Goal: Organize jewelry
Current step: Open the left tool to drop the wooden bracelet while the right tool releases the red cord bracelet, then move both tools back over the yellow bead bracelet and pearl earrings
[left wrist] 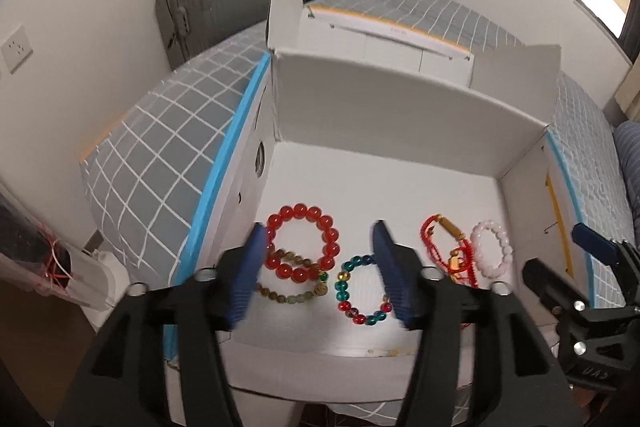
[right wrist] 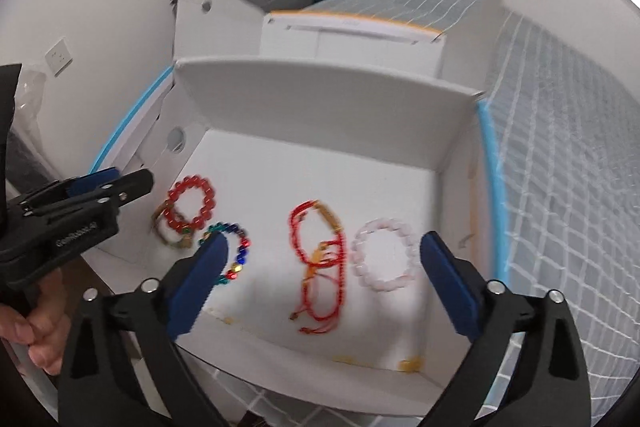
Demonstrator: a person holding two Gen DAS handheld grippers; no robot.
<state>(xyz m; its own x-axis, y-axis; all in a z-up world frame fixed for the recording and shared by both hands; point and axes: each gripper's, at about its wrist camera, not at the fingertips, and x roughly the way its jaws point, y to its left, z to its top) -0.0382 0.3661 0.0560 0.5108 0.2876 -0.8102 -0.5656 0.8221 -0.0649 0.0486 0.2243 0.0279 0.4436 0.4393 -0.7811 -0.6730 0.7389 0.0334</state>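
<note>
In the lower middle of both frames, 5 bracelets lie inside a white box [left wrist: 400,131] on the bed [left wrist: 160,147]. The left tool [left wrist: 320,263] gapes partly open, empty, over the red bead bracelet [left wrist: 303,242] and multicolour bracelet [left wrist: 362,293]. The right tool [right wrist: 322,267] stands wide open, empty, flanking the red cord bracelet [right wrist: 320,267] and pink bracelet [right wrist: 384,255].

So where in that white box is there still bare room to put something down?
The box floor is bare behind the bracelets, up to the back wall. The near strip is crowded: red bracelet, multicolored bracelet, red cords, pink bracelet.
</note>
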